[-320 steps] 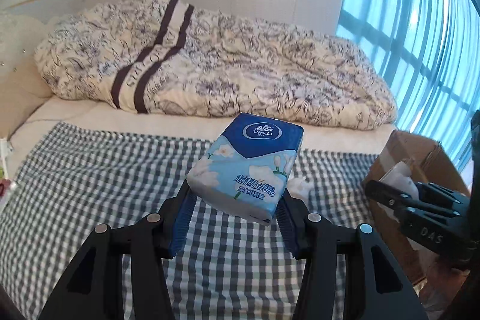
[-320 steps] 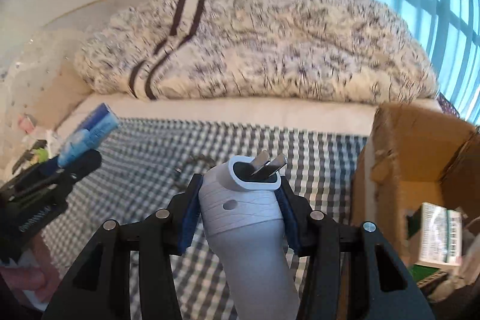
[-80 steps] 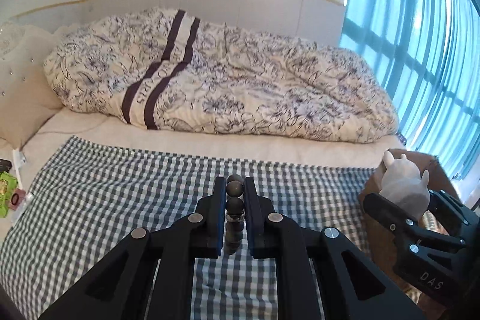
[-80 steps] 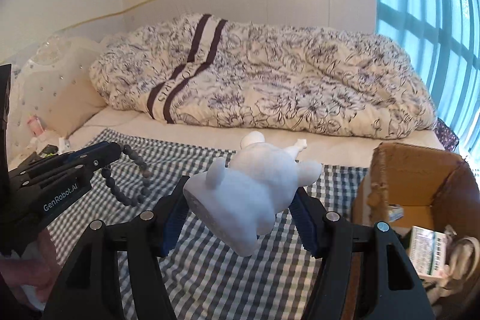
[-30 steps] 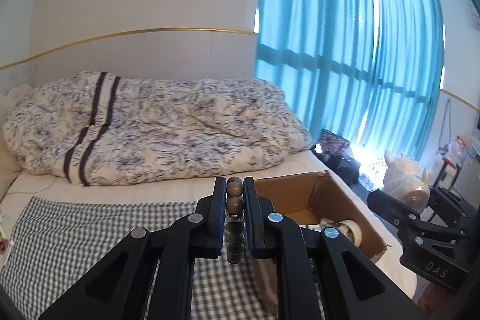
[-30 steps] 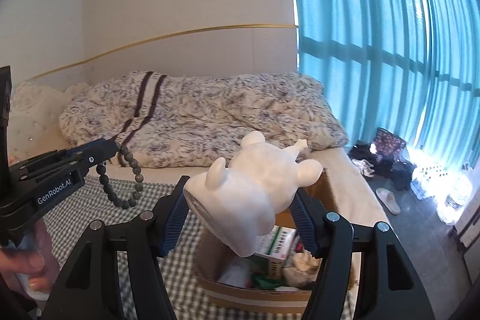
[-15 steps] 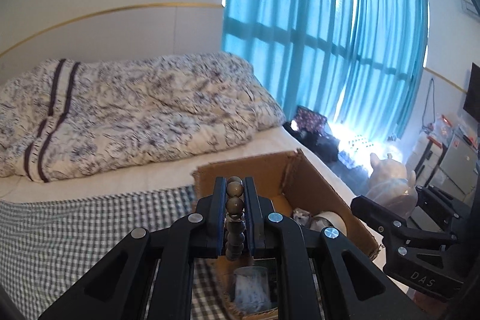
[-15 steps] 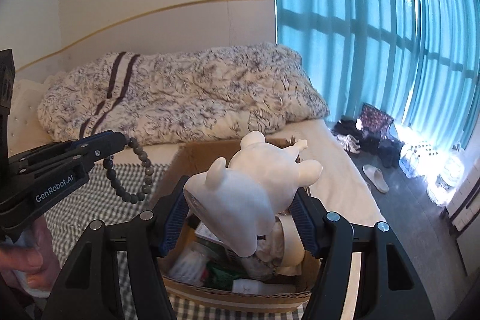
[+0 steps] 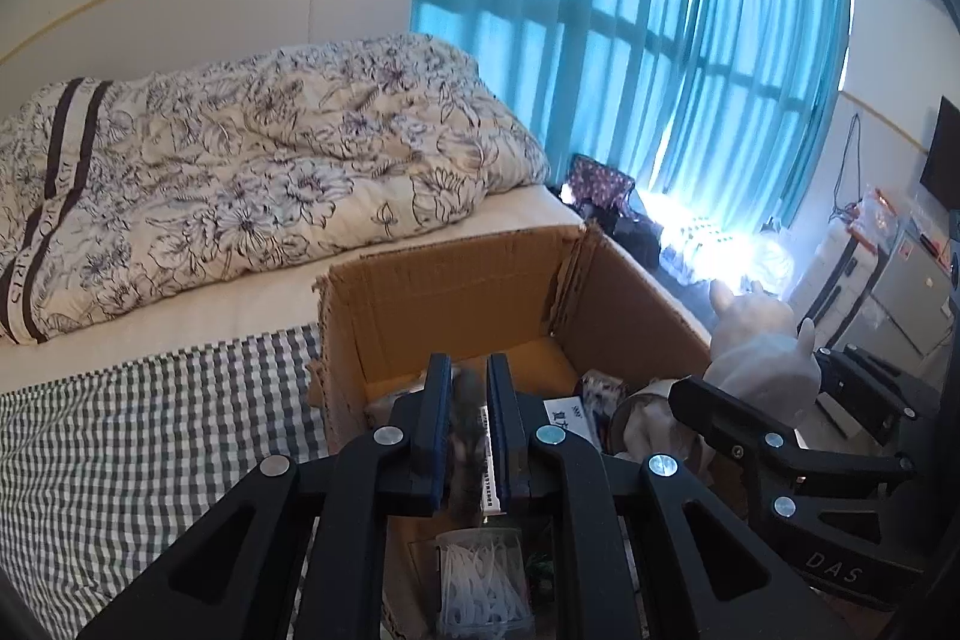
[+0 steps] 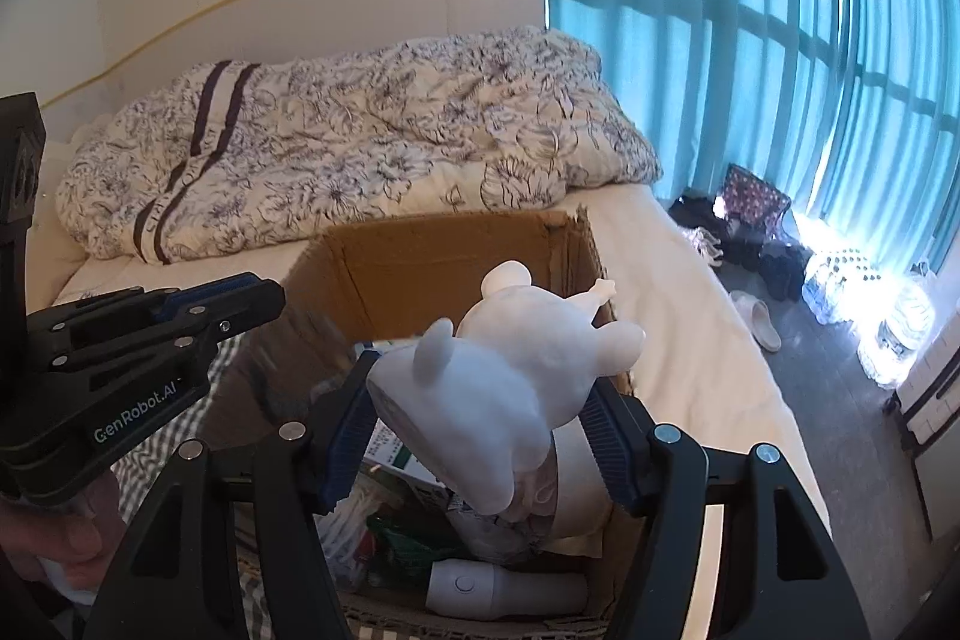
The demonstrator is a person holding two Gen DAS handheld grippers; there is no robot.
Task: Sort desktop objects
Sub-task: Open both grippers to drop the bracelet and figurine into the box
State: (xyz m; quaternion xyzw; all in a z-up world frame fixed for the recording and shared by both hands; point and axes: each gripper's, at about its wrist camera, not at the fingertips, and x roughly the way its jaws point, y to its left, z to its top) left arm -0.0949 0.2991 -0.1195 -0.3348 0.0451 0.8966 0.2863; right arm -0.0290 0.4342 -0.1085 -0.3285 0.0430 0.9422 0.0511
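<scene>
Now both claws hang over the open cardboard box (image 10: 456,250) on the bed. Right claw (image 10: 480,436) clamps a white animal figurine (image 10: 510,376). Left claw (image 9: 468,388) is nearly closed around a blurred dark thing; what it is I cannot tell. Clutter fills the box, flowered quilt (image 9: 240,148) behind.

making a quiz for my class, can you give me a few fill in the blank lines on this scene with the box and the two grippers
1. The right gripper is shut on a white toy shaped like a ____.
2. That figurine hangs above an open ____ box.
3. The cardboard box sits on a bed beside a cloth with a ____ pattern.
4. The curtains at the window are ____ in colour.

Missing words: pig; cardboard; checked; blue
</scene>
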